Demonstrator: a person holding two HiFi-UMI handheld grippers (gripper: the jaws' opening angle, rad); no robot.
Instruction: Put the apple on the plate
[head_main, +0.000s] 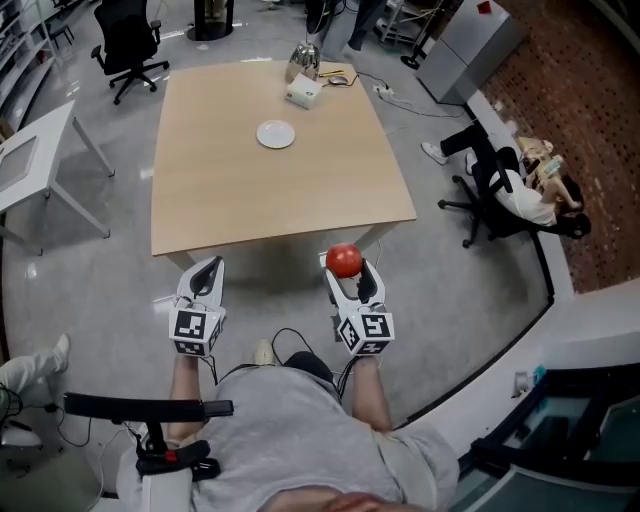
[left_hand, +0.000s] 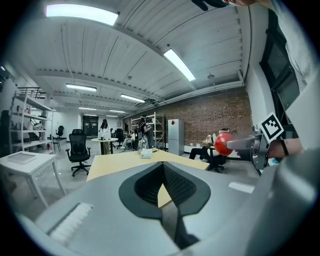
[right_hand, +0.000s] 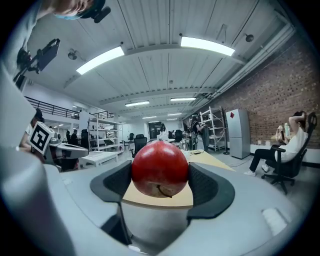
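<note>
A red apple (head_main: 344, 260) is clamped between the jaws of my right gripper (head_main: 346, 268), held in the air just short of the table's near edge. The right gripper view shows the apple (right_hand: 160, 169) filling the gap between the two black pads. A small white plate (head_main: 276, 134) lies far off on the wooden table (head_main: 210, 200), toward its back half. My left gripper (head_main: 206, 275) hangs to the left at the same distance from the table, with its jaws together and nothing in them. In the left gripper view the apple (left_hand: 223, 143) shows at the right.
A white box (head_main: 303, 93) and a shiny metal object (head_main: 305, 57) stand at the table's far edge. A white side table (head_main: 40, 160) is at the left, office chairs (head_main: 128, 45) behind. A seated person (head_main: 510, 185) is at the right by the brick wall.
</note>
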